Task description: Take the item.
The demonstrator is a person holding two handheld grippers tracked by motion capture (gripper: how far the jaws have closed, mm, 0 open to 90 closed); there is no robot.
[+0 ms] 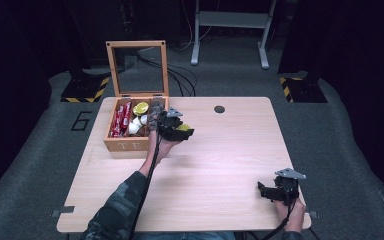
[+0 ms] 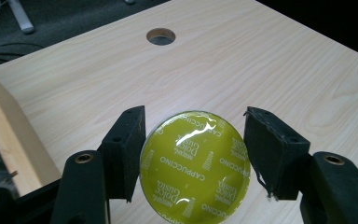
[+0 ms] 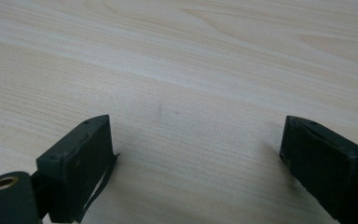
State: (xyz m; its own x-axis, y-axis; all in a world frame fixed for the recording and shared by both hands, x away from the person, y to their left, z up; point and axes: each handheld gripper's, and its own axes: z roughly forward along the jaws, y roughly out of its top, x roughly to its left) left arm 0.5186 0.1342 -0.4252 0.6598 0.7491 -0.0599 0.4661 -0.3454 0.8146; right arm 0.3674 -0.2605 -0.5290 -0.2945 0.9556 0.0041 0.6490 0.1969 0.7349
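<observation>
A yellow-green coffee capsule [image 2: 196, 172] with "Cappuccino" printed on its foil sits between my left gripper's [image 2: 196, 126] two black jaws, which press on its sides. In the high view that left gripper [image 1: 177, 131] hovers with the capsule [image 1: 183, 127] just right of the wooden box [image 1: 125, 145]. My right gripper [image 1: 266, 191] rests near the table's front right corner. Its jaws [image 3: 196, 140] stand wide apart over bare wood with nothing between them.
The box's glass lid [image 1: 137, 67] stands upright at the back. Inside lie red sachets [image 1: 121, 119], another yellow capsule [image 1: 141, 107] and white capsules [image 1: 139, 123]. A round cable hole [image 1: 219, 109] sits at the table's [image 1: 220, 160] far edge. The box wall [image 2: 9, 135] is close on the left.
</observation>
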